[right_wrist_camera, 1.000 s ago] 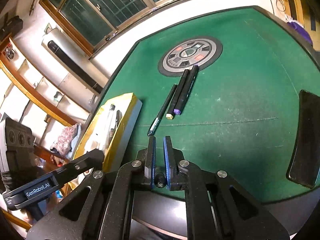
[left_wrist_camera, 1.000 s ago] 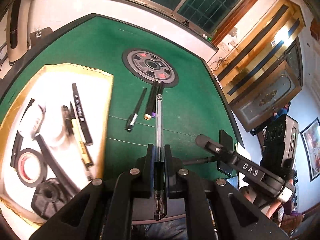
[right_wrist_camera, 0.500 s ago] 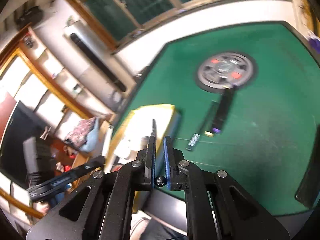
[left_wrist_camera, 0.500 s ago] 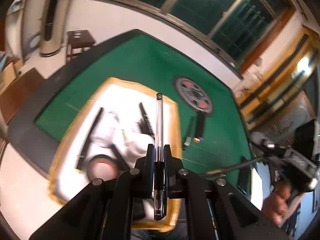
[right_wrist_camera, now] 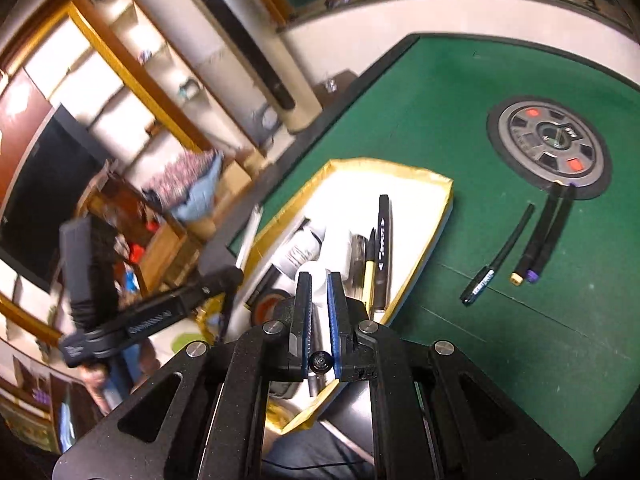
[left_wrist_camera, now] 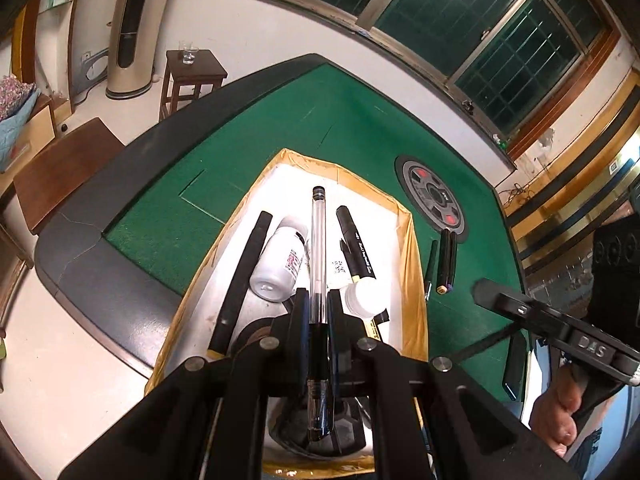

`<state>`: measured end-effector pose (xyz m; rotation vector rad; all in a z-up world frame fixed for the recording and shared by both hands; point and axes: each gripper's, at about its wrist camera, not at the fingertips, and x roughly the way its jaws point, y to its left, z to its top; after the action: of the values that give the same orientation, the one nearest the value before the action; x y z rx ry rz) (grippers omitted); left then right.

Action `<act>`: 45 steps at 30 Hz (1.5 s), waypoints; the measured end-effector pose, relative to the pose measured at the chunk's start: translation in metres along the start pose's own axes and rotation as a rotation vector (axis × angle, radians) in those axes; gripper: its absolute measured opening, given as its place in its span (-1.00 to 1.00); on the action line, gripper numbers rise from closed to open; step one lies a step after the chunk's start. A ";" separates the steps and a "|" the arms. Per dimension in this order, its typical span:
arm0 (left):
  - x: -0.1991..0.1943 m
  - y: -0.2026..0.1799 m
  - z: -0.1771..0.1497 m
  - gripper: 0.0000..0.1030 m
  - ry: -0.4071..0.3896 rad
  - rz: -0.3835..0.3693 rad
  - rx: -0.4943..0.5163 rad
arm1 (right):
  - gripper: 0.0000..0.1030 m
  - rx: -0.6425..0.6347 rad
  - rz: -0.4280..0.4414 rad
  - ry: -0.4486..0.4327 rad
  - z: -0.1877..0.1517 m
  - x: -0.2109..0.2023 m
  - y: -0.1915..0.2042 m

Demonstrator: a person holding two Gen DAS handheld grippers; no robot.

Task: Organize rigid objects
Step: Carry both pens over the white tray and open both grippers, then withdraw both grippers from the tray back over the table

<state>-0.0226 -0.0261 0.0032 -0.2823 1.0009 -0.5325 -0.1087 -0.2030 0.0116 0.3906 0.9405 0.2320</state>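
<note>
Jaws of the left gripper (left_wrist_camera: 319,300) clamp a clear-barrelled black-ink pen (left_wrist_camera: 318,240) above the yellow-edged white tray (left_wrist_camera: 412,248); the right gripper (right_wrist_camera: 319,292) is closed, empty.

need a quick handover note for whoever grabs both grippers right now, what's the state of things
Left gripper: shut on a clear plastic pen with black grip, held over the yellow-rimmed white tray.
Right gripper: shut, empty, above the tray's near end.
Done: white bottles, black markers and tape rolls lie in the tray.
Left: drop this pen in, then collect the slim black pen and two black markers on the green felt table.
</note>
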 end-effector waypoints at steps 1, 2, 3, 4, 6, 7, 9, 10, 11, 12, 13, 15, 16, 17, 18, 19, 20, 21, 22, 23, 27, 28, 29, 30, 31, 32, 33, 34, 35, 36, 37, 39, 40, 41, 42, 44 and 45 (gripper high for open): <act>0.003 0.000 0.000 -0.88 0.007 -0.003 0.005 | -0.86 -0.004 -0.010 0.008 0.002 0.006 0.000; 0.005 -0.001 0.001 -0.88 0.011 -0.005 0.012 | -0.86 -0.006 -0.016 0.017 0.005 0.012 0.000; 0.008 -0.001 0.001 -0.88 0.013 -0.003 0.019 | -0.86 -0.003 -0.021 0.022 0.009 0.018 -0.001; 0.011 -0.002 0.002 -0.88 0.019 0.000 0.025 | -0.86 -0.007 -0.029 0.023 0.013 0.024 -0.001; 0.016 0.000 0.003 -0.88 0.034 0.001 0.029 | -0.86 -0.009 -0.033 0.016 0.025 0.035 -0.002; 0.020 0.001 0.004 -0.88 0.043 0.001 0.029 | -0.86 -0.003 -0.032 0.020 0.031 0.041 -0.003; 0.025 0.001 0.003 -0.88 0.054 0.004 0.038 | -0.86 0.008 -0.033 0.030 0.043 0.056 -0.006; 0.027 0.000 0.001 -0.88 0.059 0.008 0.045 | -0.86 0.005 -0.031 0.036 0.048 0.063 -0.004; 0.029 0.000 0.000 -0.88 0.065 0.014 0.049 | -0.86 0.001 -0.032 0.044 0.054 0.072 -0.005; 0.031 0.000 -0.001 -0.88 0.071 0.018 0.051 | -0.86 -0.001 -0.035 0.055 0.058 0.082 -0.006; 0.032 0.000 -0.002 -0.88 0.074 0.020 0.055 | -0.85 0.005 -0.031 0.071 0.061 0.091 -0.008; 0.034 -0.002 -0.003 -0.88 0.076 0.036 0.070 | -0.85 0.015 -0.012 0.117 0.066 0.112 -0.013; 0.034 -0.004 -0.004 -0.88 0.076 0.041 0.081 | -0.85 0.018 -0.009 0.127 0.067 0.120 -0.015; 0.035 -0.006 -0.005 -0.88 0.080 0.044 0.094 | -0.85 0.021 -0.009 0.141 0.067 0.128 -0.018; 0.036 -0.007 -0.006 -0.88 0.084 0.048 0.104 | -0.85 0.026 -0.011 0.152 0.068 0.135 -0.021; 0.036 -0.009 -0.006 -0.88 0.088 0.054 0.116 | -0.85 0.033 -0.014 0.160 0.067 0.140 -0.024; 0.037 -0.011 -0.007 -0.88 0.090 0.060 0.127 | -0.85 0.040 -0.018 0.165 0.067 0.144 -0.026; 0.038 -0.012 -0.007 -0.88 0.094 0.063 0.133 | -0.85 0.048 -0.020 0.172 0.067 0.147 -0.028; 0.039 -0.013 -0.007 -0.88 0.100 0.066 0.134 | -0.85 0.050 -0.018 0.180 0.066 0.151 -0.029; 0.040 -0.013 -0.007 -0.88 0.104 0.069 0.132 | -0.85 0.050 -0.018 0.183 0.065 0.153 -0.030; 0.042 -0.012 -0.007 -0.87 0.107 0.087 0.123 | -0.84 0.063 -0.036 0.193 0.062 0.159 -0.033; 0.041 -0.013 -0.008 -0.87 0.100 0.099 0.131 | -0.84 0.066 -0.029 0.192 0.062 0.160 -0.034; 0.040 -0.014 -0.009 -0.86 0.090 0.114 0.137 | -0.84 0.070 -0.020 0.192 0.061 0.161 -0.035; 0.040 -0.016 -0.008 -0.86 0.084 0.123 0.138 | -0.84 0.074 -0.001 0.202 0.061 0.162 -0.038; 0.040 -0.016 -0.009 -0.86 0.085 0.127 0.135 | -0.83 0.077 0.013 0.209 0.060 0.163 -0.037; 0.041 -0.016 -0.008 -0.85 0.087 0.127 0.132 | -0.83 0.081 0.028 0.211 0.060 0.162 -0.040; 0.040 -0.014 -0.008 -0.85 0.087 0.129 0.125 | -0.83 0.090 0.042 0.203 0.061 0.161 -0.042; 0.040 -0.013 -0.008 -0.84 0.086 0.132 0.115 | -0.83 0.102 0.055 0.185 0.062 0.156 -0.043; 0.039 -0.010 -0.007 -0.83 0.084 0.132 0.103 | -0.82 0.107 0.068 0.164 0.063 0.149 -0.044; 0.038 -0.008 -0.007 -0.80 0.084 0.129 0.092 | -0.79 0.108 0.078 0.146 0.063 0.142 -0.042; 0.035 -0.007 -0.007 -0.77 0.079 0.124 0.083 | -0.71 0.113 0.086 0.131 0.063 0.136 -0.043; 0.029 -0.008 -0.008 -0.49 0.055 0.120 0.076 | -0.53 0.128 0.106 0.087 0.063 0.116 -0.043; 0.023 -0.008 -0.009 -0.37 0.036 0.118 0.075 | -0.46 0.123 0.118 0.068 0.062 0.106 -0.042; 0.018 -0.009 -0.010 -0.15 0.019 0.116 0.072 | -0.44 0.117 0.132 0.050 0.060 0.096 -0.041; 0.014 -0.009 -0.011 -0.11 0.003 0.114 0.066 | -0.44 0.118 0.147 0.030 0.058 0.085 -0.041; 0.002 -0.014 -0.014 -0.11 -0.031 0.098 0.063 | -0.42 0.124 0.177 -0.007 0.047 0.061 -0.044; -0.003 -0.018 -0.016 -0.11 -0.041 0.088 0.065 | -0.41 0.127 0.190 -0.023 0.040 0.049 -0.047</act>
<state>-0.0426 -0.0392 0.0057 -0.1899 0.9499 -0.4762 -0.0469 -0.2369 -0.0238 0.5996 0.8981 0.3414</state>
